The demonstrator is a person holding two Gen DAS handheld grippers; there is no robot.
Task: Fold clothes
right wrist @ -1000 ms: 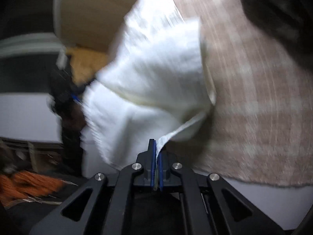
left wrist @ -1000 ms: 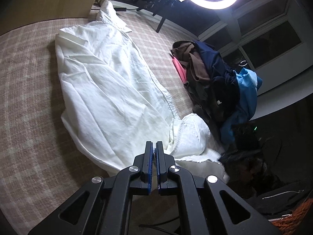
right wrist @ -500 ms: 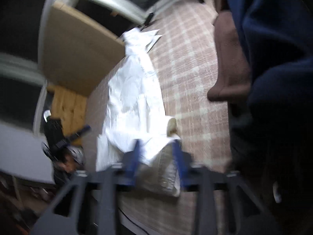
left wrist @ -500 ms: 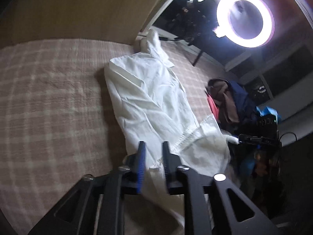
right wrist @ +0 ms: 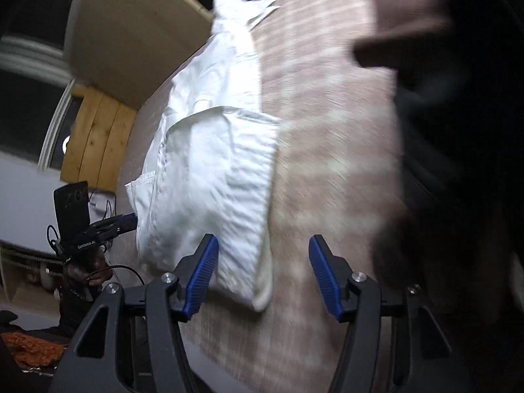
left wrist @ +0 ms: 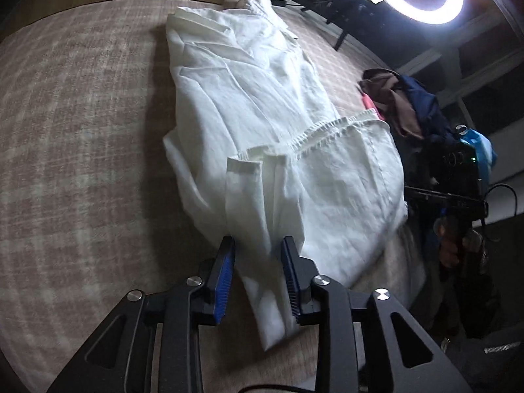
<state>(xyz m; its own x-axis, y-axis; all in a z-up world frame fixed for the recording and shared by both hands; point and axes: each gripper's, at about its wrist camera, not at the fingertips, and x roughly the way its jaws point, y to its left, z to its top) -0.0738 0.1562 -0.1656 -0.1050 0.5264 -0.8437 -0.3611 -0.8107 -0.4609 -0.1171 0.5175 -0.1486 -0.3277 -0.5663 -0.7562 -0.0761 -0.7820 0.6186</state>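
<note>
Left gripper (left wrist: pixel 257 258) jaws opening, released, astride the near fold of the wrinkled white cotton garment (left wrist: pixel 262 124). Right gripper (right wrist: pixel 262 262) jaws opening wide, garment corner loose between them. Garment lies lengthwise on the beige plaid bedcover (left wrist: pixel 82 131); dark clothes pile (left wrist: pixel 406 108) beyond.

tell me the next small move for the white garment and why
Probably back both grippers clear. The white garment lies on the plaid cover with its lower part already folded up. The left gripper and right gripper are both opening, pads off the cloth, so the fold looks released.
</note>
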